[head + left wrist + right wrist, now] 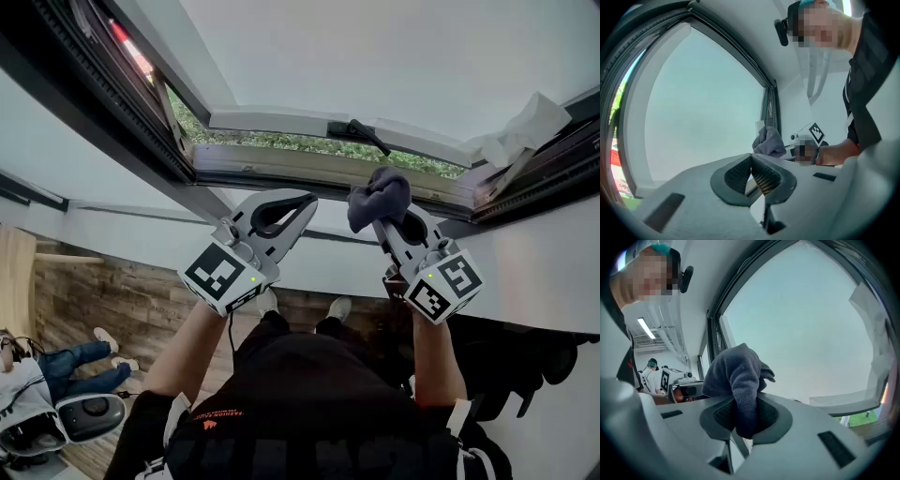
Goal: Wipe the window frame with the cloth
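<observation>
My right hand-held gripper (743,414) is clamped tight on the dark grey cloth (735,373), a soft fuzzy knit bunched above its jaws. My left hand-held gripper (751,160) is closed and empty. The pale window frame (281,161) sits at 12 o'clock, near the cloth.

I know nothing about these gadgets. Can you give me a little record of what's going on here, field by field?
Setting: window frame tilted open, grass outside
Left gripper: jaws together, nothing between them
Right gripper: shut on a grey cloth
Cloth position: raised just below the frame; contact unclear
Window handle: black, untouched
</observation>
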Available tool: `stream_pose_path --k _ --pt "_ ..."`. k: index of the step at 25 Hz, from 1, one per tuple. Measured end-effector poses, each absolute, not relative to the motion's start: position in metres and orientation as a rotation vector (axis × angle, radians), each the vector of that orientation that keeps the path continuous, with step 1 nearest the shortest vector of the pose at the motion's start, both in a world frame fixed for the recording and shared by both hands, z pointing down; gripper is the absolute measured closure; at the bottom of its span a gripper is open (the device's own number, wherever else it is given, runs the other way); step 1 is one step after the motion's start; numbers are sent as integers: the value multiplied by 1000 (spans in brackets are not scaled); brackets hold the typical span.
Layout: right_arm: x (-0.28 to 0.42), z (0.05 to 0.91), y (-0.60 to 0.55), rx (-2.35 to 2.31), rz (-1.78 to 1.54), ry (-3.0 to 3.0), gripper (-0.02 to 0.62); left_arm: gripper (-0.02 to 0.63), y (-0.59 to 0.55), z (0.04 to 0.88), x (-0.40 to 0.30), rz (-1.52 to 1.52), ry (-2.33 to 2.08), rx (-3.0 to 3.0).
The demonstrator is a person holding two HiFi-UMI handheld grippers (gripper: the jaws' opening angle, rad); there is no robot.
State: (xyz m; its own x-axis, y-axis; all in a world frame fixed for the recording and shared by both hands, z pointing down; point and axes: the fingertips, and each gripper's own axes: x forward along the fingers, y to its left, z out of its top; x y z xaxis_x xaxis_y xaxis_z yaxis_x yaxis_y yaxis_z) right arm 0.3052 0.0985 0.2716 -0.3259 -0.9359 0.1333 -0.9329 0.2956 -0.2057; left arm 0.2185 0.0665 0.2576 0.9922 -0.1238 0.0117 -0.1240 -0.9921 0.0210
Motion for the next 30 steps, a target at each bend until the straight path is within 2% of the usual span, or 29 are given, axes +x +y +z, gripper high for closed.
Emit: stream_pose_path --k 13,30 --pt "285 255 77 -1817 -275 2524 543 588 43 249 193 -41 -254 3130" --pt "193 200 -13 -1624 -55 2691 543 588 -39 201 86 -175 -623 3167"
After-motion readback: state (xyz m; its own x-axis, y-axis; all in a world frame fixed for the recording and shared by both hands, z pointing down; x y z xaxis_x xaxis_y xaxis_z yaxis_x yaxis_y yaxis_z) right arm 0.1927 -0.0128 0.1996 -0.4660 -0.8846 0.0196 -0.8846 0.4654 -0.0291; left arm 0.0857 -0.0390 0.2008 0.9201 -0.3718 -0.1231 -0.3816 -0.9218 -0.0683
